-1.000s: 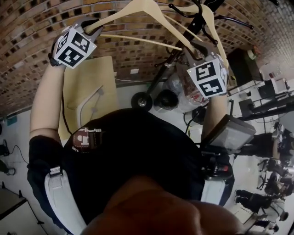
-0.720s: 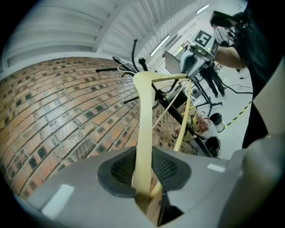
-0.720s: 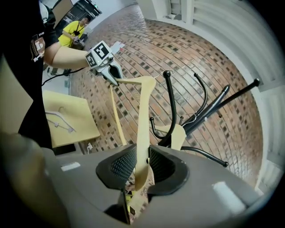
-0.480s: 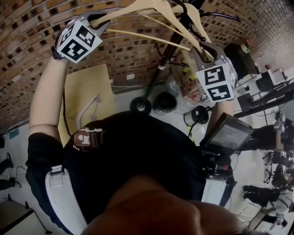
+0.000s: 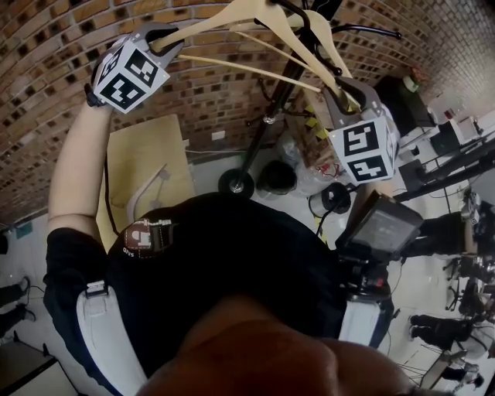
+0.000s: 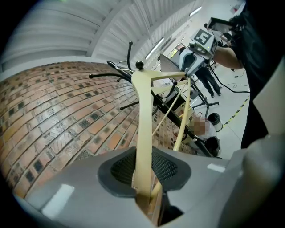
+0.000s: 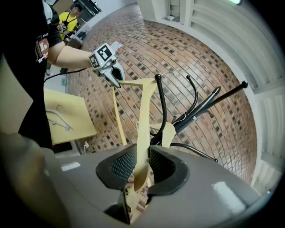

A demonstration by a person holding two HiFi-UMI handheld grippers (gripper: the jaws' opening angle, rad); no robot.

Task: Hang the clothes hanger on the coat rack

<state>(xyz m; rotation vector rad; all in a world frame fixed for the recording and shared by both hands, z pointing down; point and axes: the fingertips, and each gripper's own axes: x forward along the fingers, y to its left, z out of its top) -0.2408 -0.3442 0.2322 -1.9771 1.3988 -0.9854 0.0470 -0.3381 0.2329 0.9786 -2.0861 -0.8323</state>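
Clothes hanger (image 5: 216,18), top cut off, clamped at both ends by left gripper (image 5: 165,40) and right gripper (image 5: 341,96) jaws.

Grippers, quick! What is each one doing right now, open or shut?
Left gripper: closed on one end of the wooden hanger.
Right gripper: closed on the hanger's other end.

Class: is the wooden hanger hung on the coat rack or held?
Held: left gripper and right gripper clamp the hanger; whether hooked, cannot tell.
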